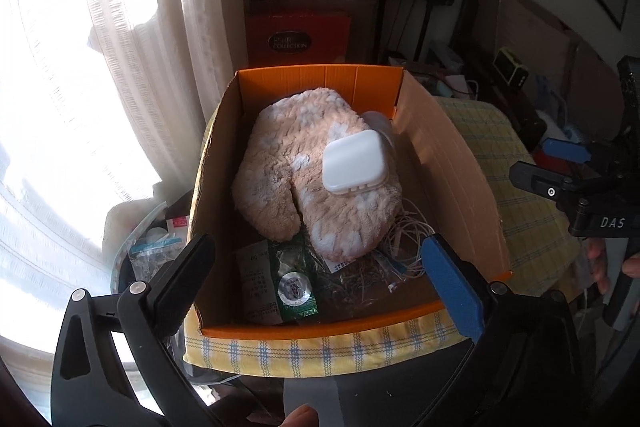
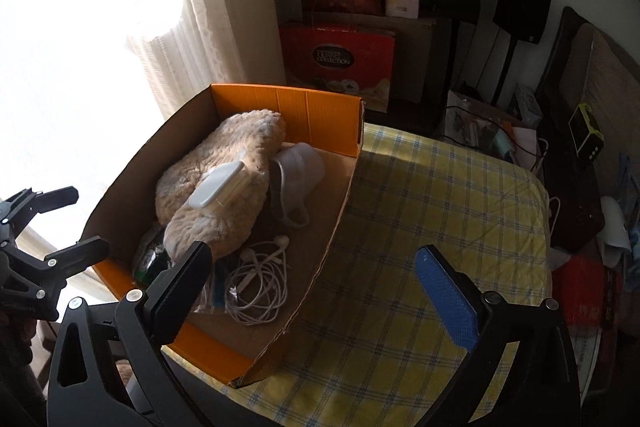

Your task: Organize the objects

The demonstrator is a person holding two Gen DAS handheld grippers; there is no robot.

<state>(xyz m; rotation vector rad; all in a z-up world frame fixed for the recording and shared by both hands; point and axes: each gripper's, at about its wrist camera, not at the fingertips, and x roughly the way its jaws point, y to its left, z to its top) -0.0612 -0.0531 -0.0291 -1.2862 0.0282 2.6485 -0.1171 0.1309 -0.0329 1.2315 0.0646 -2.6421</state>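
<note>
Cushion (image 2: pixel 432 211), yellow plaid, bare on top apart from the box, so nothing loose shows left to collect there. Box (image 1: pixel 452 155), orange cardboard, sits on the cushion's window side and holds everything. Inside, largest first: fluffy slippers (image 1: pixel 304 163) fill the middle; white mug (image 2: pixel 298 163) lies tipped against their right side; white case (image 1: pixel 354 159) rests on top of the slippers; earphones (image 2: pixel 260 267) coiled on the box floor at the near right; green packet (image 1: pixel 294 279) flat at the near edge, beside clear wrappers. Left gripper (image 1: pixel 316 281) open, empty, hovering over the box's near end. Right gripper (image 2: pixel 316 291) open, empty, over the box's right wall and cushion. Judgement: packing looks nearly or fully done; maybe only tidying inside the box remains.
</note>
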